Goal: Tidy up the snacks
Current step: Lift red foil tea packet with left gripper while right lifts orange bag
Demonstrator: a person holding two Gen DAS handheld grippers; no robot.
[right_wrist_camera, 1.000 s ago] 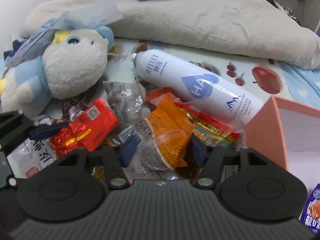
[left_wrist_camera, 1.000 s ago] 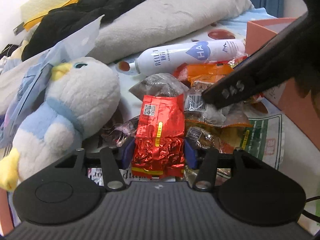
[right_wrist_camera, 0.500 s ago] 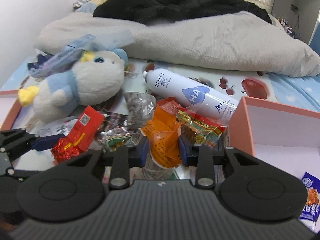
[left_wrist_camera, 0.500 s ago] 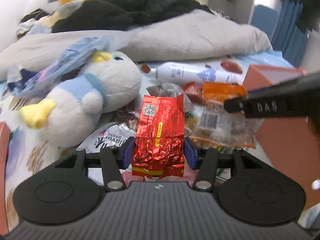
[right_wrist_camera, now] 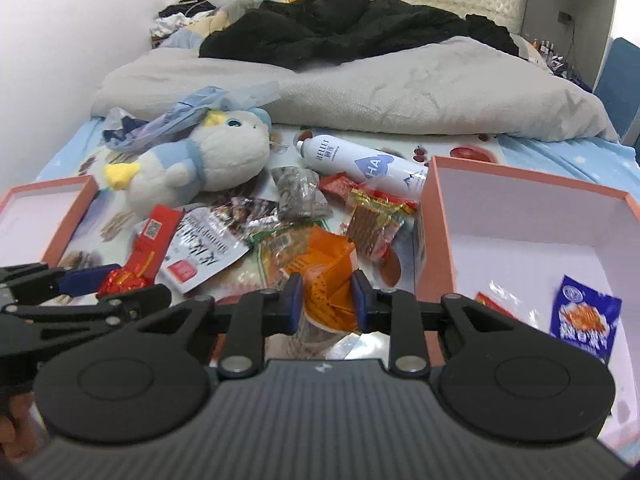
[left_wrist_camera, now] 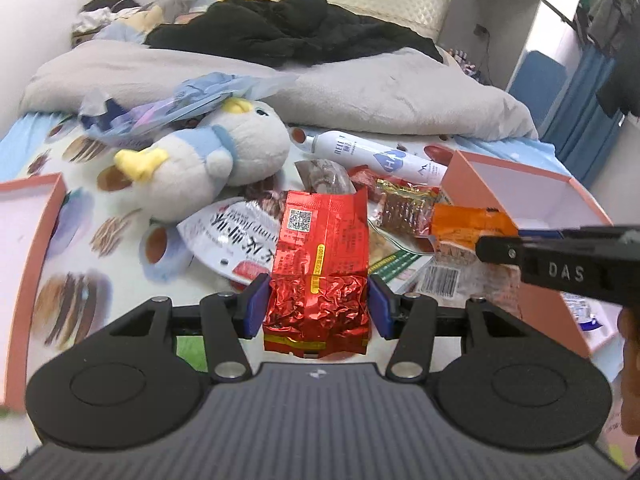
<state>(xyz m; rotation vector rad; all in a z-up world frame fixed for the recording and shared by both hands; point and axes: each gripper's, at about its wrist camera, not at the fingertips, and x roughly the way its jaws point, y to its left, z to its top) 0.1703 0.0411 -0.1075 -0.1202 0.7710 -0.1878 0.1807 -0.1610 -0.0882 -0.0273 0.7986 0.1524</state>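
Note:
My left gripper (left_wrist_camera: 318, 306) is shut on a red foil packet (left_wrist_camera: 320, 264) and holds it upright above the bed. My right gripper (right_wrist_camera: 325, 300) is shut on an orange snack packet (right_wrist_camera: 328, 276), which also shows in the left wrist view (left_wrist_camera: 468, 224). A pile of loose snacks (right_wrist_camera: 304, 208) lies on the bed between two pink boxes. The right pink box (right_wrist_camera: 520, 200) holds a blue packet (right_wrist_camera: 584, 320). The left pink box (right_wrist_camera: 60, 212) sits at the left edge. The left gripper (right_wrist_camera: 96, 286) with the red packet (right_wrist_camera: 152, 236) shows low left in the right wrist view.
A plush penguin (right_wrist_camera: 200, 164) lies left of the pile with a clear plastic bag (right_wrist_camera: 192, 108) over it. A white spray bottle (right_wrist_camera: 360, 164) lies behind the snacks. A grey blanket (right_wrist_camera: 400, 92) and black clothes (right_wrist_camera: 340, 24) fill the far bed.
Both grippers have lifted and drawn back with their packets. The right gripper closed on the orange packet. More of the bed and both pink boxes have come into view.

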